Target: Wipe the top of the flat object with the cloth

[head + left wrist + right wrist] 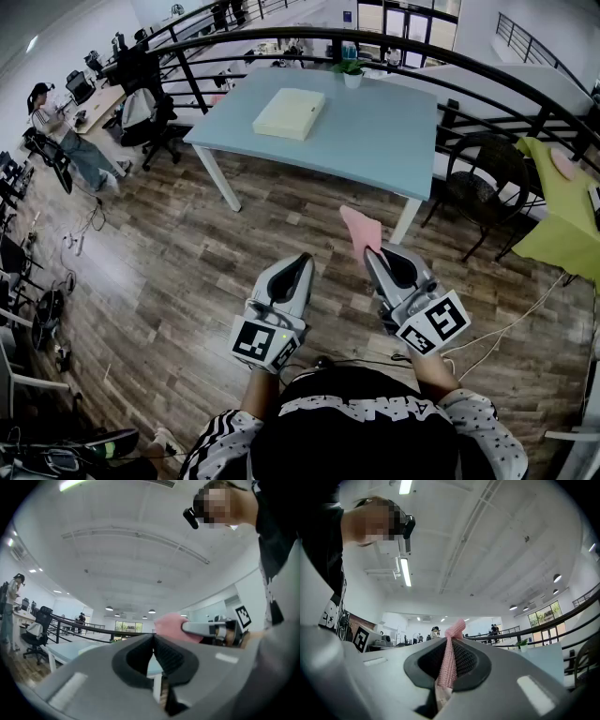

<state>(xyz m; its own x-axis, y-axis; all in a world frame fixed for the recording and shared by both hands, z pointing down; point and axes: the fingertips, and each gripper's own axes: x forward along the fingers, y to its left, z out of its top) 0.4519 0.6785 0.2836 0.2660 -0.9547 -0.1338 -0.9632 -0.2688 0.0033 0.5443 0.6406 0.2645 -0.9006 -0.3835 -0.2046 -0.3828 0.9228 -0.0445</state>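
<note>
A cream flat box (290,113) lies on the pale blue table (375,141), well ahead of both grippers. My right gripper (373,253) is shut on a pink cloth (361,231), which sticks up past its tips. In the right gripper view the pink cloth (449,660) is pinched between the jaws of the right gripper (451,641). My left gripper (305,260) is held beside it over the wooden floor, shut with nothing in it. The left gripper (153,637) shows closed jaws in its own view, with the pink cloth (171,626) to its right.
A black curved railing (394,42) runs behind the table. A small potted plant (352,73) stands at the table's far edge. A black chair (487,187) and a green-covered table (562,202) are at right. A seated person (66,131) works at desks at left.
</note>
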